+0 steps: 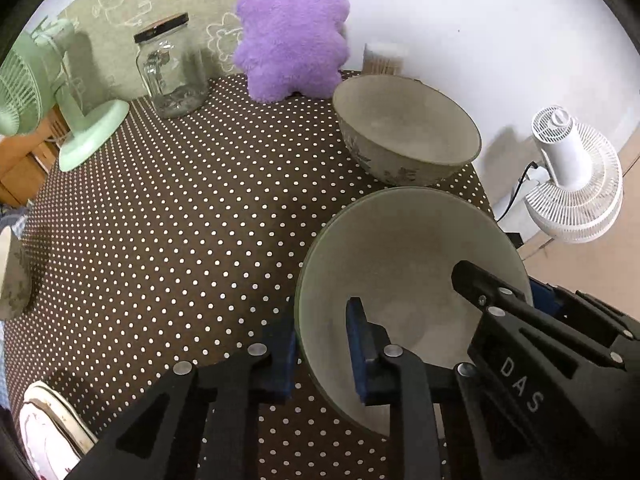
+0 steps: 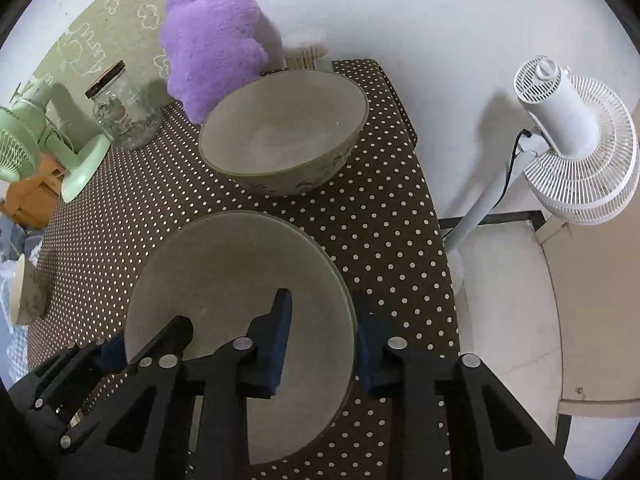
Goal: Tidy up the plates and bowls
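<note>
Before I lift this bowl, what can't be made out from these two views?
- Left wrist view: pink-patterned white plates, cut off by the lower left edge.
- Both views: near grey-green ceramic bowl, its underside hidden; lower rim covered by black tongs.
- Right wrist view: small cream bowl, cut by the left edge.

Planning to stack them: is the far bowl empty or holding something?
Empty: the far bowl shows only its bare grey inside in both views.

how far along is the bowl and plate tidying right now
Done: nothing looks stacked yet. In hand: the left gripper and right gripper are both shut on opposite rims of the near bowl, which sits on the dotted table. Left: the far bowl stands apart, a small bowl waits at the table's edge, and plates sit separately.
</note>
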Demonstrator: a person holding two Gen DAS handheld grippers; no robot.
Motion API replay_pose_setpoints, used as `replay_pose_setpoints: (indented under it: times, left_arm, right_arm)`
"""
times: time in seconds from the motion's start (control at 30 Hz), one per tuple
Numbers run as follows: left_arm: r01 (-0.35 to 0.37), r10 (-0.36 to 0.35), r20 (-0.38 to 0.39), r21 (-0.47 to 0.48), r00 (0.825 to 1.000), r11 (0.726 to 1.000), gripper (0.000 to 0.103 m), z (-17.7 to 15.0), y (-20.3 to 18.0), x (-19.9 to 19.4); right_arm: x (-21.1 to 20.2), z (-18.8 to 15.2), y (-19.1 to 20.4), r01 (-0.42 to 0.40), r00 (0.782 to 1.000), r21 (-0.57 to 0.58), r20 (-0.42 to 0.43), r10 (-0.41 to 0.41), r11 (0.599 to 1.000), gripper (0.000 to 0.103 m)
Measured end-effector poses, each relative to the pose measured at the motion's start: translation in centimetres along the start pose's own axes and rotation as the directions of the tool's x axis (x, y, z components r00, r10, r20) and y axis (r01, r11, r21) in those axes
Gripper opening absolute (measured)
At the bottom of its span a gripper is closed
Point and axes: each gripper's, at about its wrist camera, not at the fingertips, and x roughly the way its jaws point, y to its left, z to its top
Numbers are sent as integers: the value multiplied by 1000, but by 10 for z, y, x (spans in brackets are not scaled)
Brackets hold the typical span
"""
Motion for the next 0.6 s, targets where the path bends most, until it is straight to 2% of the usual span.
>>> replay_pose_setpoints:
  times: [0.23, 0.6]
  left_arm:
    - [1, -1, -4, -7, 1000, 1000, 20, -4, 2, -2]
    - [8, -8, 10, -21, 1000, 1000, 20, -24, 13, -35]
  right_arm:
    - [-5, -4, 0, 7, 1000, -13, -6, -7, 1000, 29]
    - [-31, -21, 8, 11, 1000, -46, 0, -11, 999, 29]
